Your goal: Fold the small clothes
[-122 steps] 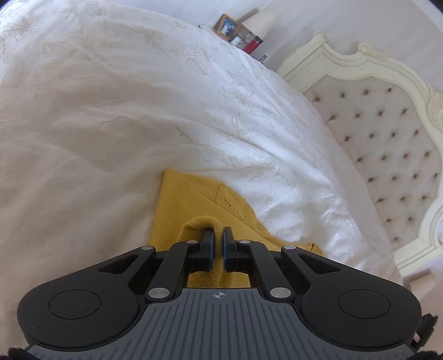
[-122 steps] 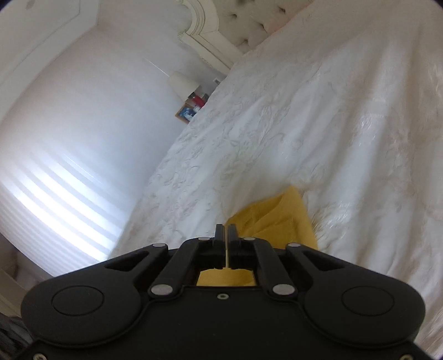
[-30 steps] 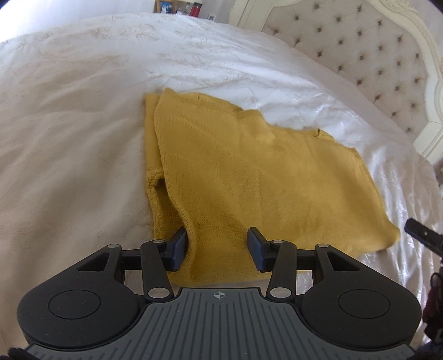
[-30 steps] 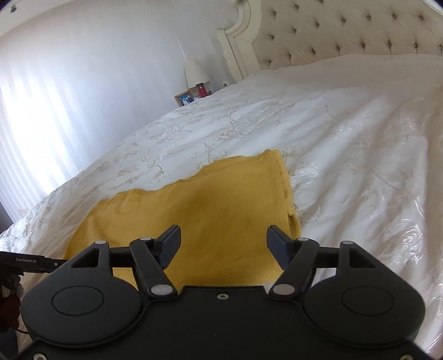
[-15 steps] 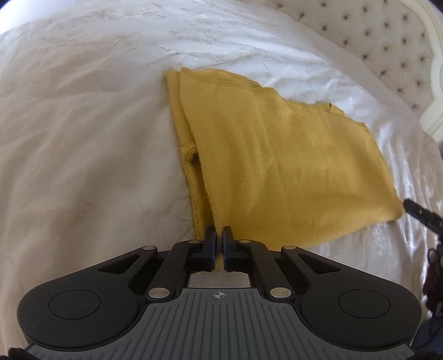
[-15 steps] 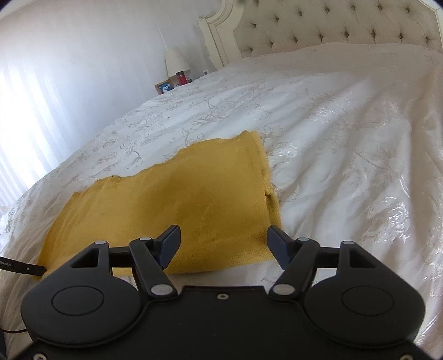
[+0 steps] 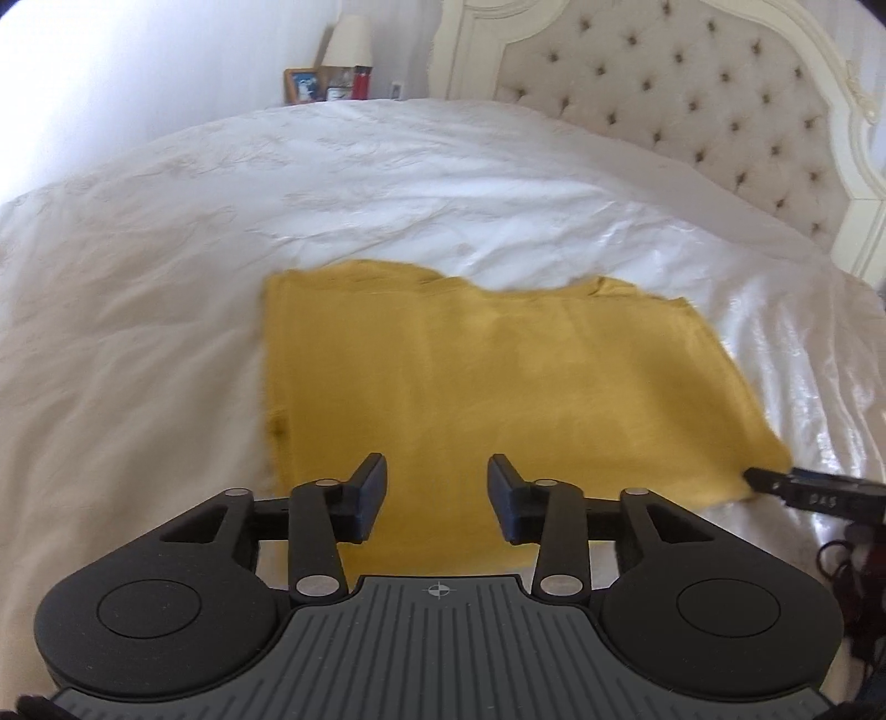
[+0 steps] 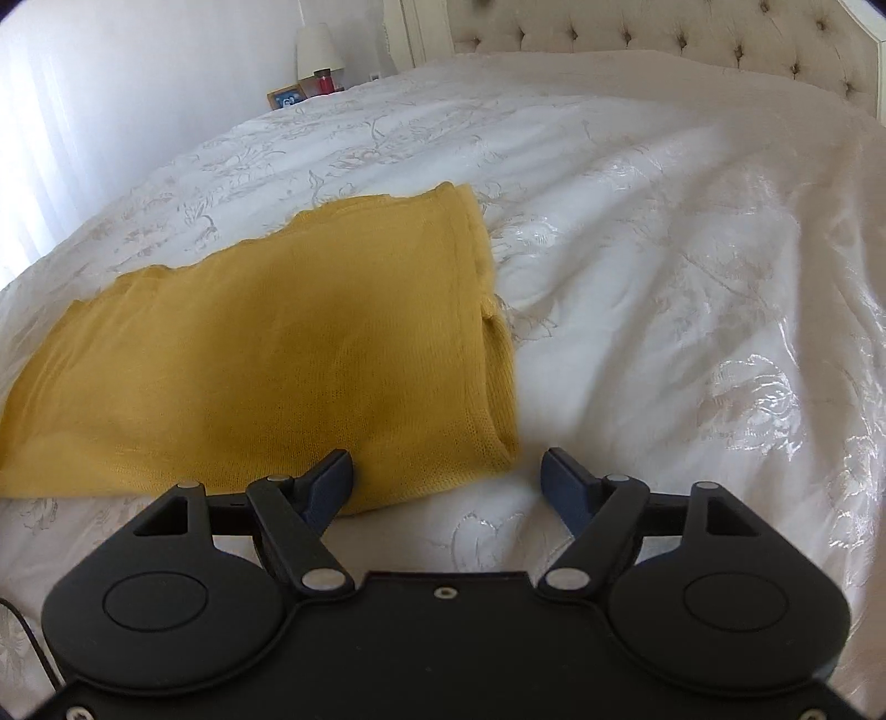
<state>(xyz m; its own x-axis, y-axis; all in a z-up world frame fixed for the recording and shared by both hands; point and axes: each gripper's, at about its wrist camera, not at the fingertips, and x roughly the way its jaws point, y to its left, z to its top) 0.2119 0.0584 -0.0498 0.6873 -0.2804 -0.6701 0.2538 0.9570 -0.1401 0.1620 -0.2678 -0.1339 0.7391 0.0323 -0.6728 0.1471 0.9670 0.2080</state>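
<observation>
Mustard-yellow knit garment is seen lying flat and folded on the white embroidered bedspread, its layered edge showing along the left side in the left wrist view and along the right side in the right wrist view. The left tongs are held apart above the garment's near edge, with nothing gripped between them. The right tongs are likewise spread wide, empty, at the garment's near right corner; whether the left finger touches the cloth cannot be told. In the left wrist view the tip of the right tongs is seen at the far right, just beside the garment's corner. A tufted headboard stands at the far side, and a lamp and picture frame are seen far left of it.
</observation>
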